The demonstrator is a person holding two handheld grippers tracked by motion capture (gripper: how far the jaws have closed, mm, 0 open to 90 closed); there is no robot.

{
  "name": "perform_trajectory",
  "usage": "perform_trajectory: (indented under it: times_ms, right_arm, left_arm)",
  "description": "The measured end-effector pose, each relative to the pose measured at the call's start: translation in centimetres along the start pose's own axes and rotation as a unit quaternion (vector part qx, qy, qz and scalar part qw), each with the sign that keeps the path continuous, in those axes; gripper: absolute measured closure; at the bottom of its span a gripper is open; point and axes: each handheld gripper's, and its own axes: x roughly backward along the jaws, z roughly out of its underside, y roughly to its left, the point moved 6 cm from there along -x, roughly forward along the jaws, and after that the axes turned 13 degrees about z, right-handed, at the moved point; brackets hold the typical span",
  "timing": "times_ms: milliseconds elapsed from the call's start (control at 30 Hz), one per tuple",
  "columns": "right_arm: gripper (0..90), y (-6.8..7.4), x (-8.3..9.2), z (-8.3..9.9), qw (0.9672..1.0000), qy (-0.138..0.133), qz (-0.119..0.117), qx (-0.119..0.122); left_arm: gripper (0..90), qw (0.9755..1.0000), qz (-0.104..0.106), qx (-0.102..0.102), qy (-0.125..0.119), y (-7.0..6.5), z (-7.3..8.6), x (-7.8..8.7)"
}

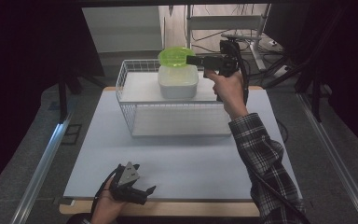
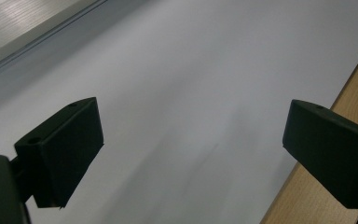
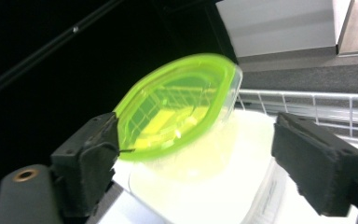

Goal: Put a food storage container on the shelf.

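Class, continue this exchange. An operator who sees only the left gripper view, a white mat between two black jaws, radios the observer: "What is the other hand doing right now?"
Observer: The right hand-held gripper is held up at the far end of the table, at a green lid.
Operator: Is it gripping the lid?
Observer: No. Its jaws stand open on either side of the lid, and the right pad is well clear.
Operator: What is the lid on?
Observer: It sits tilted on a white container, which stands on top of a white wire basket.
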Motion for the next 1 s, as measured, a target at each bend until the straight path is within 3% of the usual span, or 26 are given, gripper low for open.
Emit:
perform_trajectory:
  times_ms: [333, 433, 600, 667, 833, 1000]
  right_arm:
    - [7.2, 0.5, 1.4, 2.6, 0.9981, -0.002, -0.002, 0.062]
    - [5.5, 0.6, 1.8, 3.2, 0.9960, -0.004, 0.005, 0.090]
    - [2.6, 0.7, 2.2, 4.5, 0.9903, -0.005, 0.034, 0.135]
    - [2.3, 0.8, 2.4, 5.3, 0.9883, 0.000, 0.034, 0.149]
    - [2.3, 1.0, 2.7, 6.8, 0.9849, 0.003, 0.031, 0.170]
    - [2.2, 1.1, 2.8, 8.4, 0.9841, 0.002, 0.025, 0.176]
  left_arm:
    - [4.6, 1.0000, 0.000, 0.000, -0.001, 0.0, 0.0, 0.0]
    - [4.5, 1.0000, 0.001, 0.000, -0.002, 0.0, 0.0, 0.0]
    - [4.5, 1.0000, 0.001, 0.001, -0.004, 0.0, 0.0, 0.0]
    - [4.4, 1.0000, 0.002, 0.001, -0.005, 0.0, 0.0, 0.0]
    - [4.3, 1.0000, 0.002, 0.000, -0.006, 0.0, 0.0, 0.0]
    - [4.3, 1.0000, 0.001, 0.000, -0.006, 0.1, 0.0, 0.0]
